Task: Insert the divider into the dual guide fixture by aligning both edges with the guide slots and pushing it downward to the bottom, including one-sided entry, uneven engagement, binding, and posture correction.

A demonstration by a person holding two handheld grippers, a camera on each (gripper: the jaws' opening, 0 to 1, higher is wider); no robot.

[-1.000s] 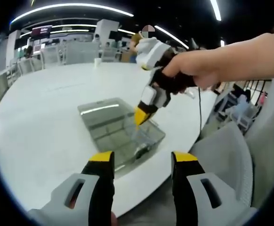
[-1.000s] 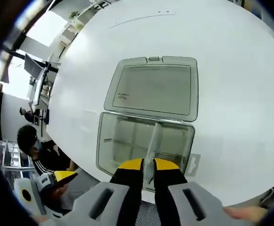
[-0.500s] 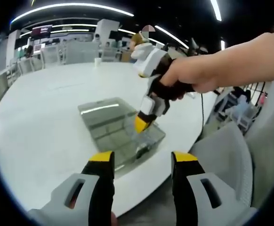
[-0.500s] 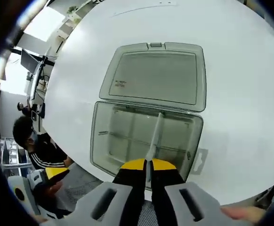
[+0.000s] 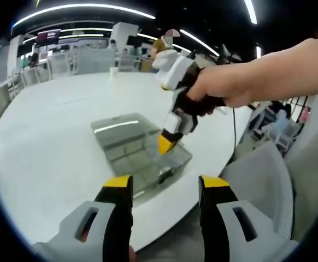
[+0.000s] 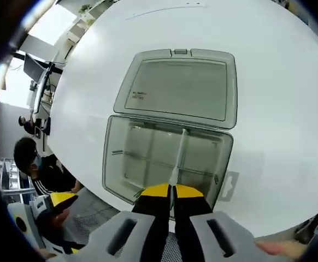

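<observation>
Over the open clear box [image 6: 167, 164] on the white table [image 6: 274, 98], we are lowering the divider [image 6: 178, 154].

We are clamping the divider's near end in the right gripper [image 6: 170, 192], its jaws together on the thin panel; the panel is running across the box toward the hinged lid [image 6: 178, 88]. We are holding the left gripper [image 5: 164, 188] back, jaws apart and empty. We judge insertion underway: whether either edge is seated, we cannot tell; pushing to the bottom remains.
</observation>
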